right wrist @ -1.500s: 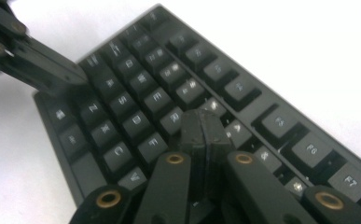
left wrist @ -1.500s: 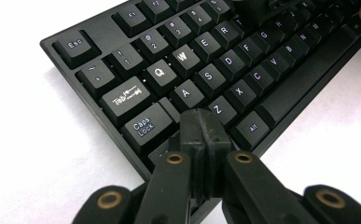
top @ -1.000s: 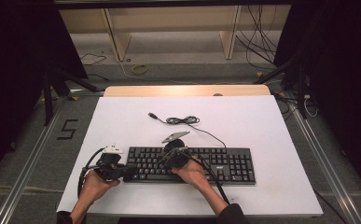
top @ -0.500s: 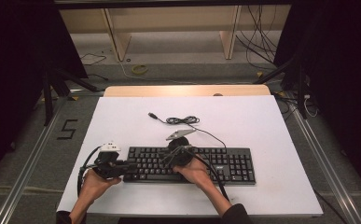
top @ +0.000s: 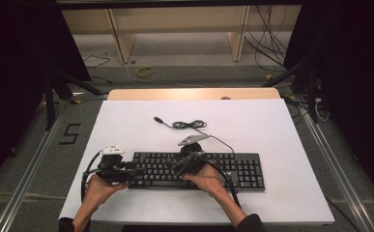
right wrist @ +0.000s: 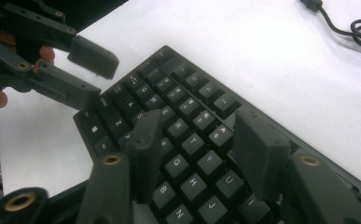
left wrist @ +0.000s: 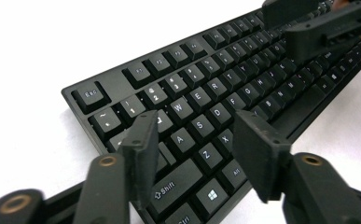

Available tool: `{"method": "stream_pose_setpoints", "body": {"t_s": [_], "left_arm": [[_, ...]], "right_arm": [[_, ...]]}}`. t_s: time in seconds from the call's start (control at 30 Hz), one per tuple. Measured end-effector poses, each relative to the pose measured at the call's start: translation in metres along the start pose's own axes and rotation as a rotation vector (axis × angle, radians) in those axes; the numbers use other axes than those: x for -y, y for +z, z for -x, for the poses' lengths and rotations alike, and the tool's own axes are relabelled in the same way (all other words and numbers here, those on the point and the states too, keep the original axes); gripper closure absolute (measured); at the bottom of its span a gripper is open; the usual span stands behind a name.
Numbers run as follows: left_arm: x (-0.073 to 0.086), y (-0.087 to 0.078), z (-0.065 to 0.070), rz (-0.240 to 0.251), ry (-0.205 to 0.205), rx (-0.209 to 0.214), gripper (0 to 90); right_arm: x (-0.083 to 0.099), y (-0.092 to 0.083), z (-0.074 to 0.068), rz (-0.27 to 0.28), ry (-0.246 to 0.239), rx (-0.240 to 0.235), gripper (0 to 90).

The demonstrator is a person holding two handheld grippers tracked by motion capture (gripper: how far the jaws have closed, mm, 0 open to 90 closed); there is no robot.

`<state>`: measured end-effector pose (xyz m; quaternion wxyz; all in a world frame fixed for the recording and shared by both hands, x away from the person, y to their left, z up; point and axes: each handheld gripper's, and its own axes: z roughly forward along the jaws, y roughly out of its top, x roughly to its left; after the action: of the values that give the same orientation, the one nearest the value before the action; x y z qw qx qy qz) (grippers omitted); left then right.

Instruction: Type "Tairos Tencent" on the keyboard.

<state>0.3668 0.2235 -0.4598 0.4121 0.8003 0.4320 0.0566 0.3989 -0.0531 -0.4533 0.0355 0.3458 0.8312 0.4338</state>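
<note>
1. Black keyboard [top: 196, 170] lying flat near the front edge of the white desk [top: 271, 125], long side parallel to that edge.
2. Keyboard cable [top: 189, 124] running from the rear edge of the keyboard toward the back, bunched in a small coil on the desk, plug end lying free to the left of the coil.
3. Left gripper [top: 135, 172] held in the left hand [top: 97, 186] at the keyboard's left end, jaws spread and pinching nothing.
4. Seen in the left gripper view: left gripper [left wrist: 194, 149] hovering low over the keyboard [left wrist: 225, 84], one jaw over the left-edge keys beside A, the other near X; contact with the keys impossible to tell.
5. Right gripper [top: 177, 166] held in the right hand [top: 206, 181] over the middle of the keyboard, grey three-cornered plate [top: 190, 140] on top.
6. Seen in the right gripper view: right gripper [right wrist: 194, 144] with jaws spread, empty, over the letter rows around T, Y, G, H.
7. Also there: the left gripper [right wrist: 92, 77] farther off at the upper left, jaws apart, just above the corner of the keyboard [right wrist: 178, 107].
</note>
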Motion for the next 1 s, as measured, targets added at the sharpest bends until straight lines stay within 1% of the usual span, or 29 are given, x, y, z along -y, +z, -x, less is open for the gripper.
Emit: {"method": "stream_pose_setpoints", "body": {"t_s": [0.03,0.13,0.23,0.27,0.3,0.4,0.47,0.53,0.57,0.83,0.9,1.0], "left_arm": [[0.0,0.0,0.0,0.0,0.002,-0.002,49.2],[-0.001,0.001,0.001,0.009,0.001,0.009,44.5],[-0.003,0.002,0.002,0.013,0.003,0.009,41.8],[-0.004,0.002,0.002,0.015,0.006,0.009,38.7],[-0.005,0.003,0.003,0.019,0.003,0.011,37.6],[-0.008,0.005,0.004,0.017,0.005,0.009,36.6],[-0.01,0.006,0.004,0.016,0.006,0.006,36.2],[-0.011,0.007,0.004,0.016,0.003,0.005,36.3],[-0.012,0.008,0.005,0.011,0.008,0.004,36.6],[-0.02,0.018,0.008,-0.007,0.019,-0.001,38.1],[-0.022,0.021,0.009,-0.02,0.03,-0.008,41.8],[-0.023,0.024,0.009,-0.032,0.035,-0.007,46.8]], "right_arm": [[0.0,0.0,0.0,0.0,0.0,0.0,52.5],[0.003,-0.003,0.0,0.007,-0.006,0.0,48.9],[0.005,-0.005,0.001,0.014,-0.006,-0.006,47.9],[0.006,-0.007,0.001,0.019,-0.008,-0.008,46.4],[0.007,-0.009,0.001,0.024,-0.012,-0.008,45.6],[0.008,-0.012,-0.001,0.031,-0.009,-0.019,44.1],[0.01,-0.014,-0.002,0.032,-0.016,-0.022,42.8],[0.011,-0.016,-0.004,0.031,-0.022,-0.017,41.1],[0.012,-0.016,-0.004,0.033,-0.028,-0.015,40.9],[0.017,-0.023,-0.005,0.035,-0.023,-0.019,37.2],[0.019,-0.025,-0.005,0.04,-0.025,-0.022,36.5],[0.021,-0.027,-0.005,0.045,-0.027,-0.027,36.1]]}}
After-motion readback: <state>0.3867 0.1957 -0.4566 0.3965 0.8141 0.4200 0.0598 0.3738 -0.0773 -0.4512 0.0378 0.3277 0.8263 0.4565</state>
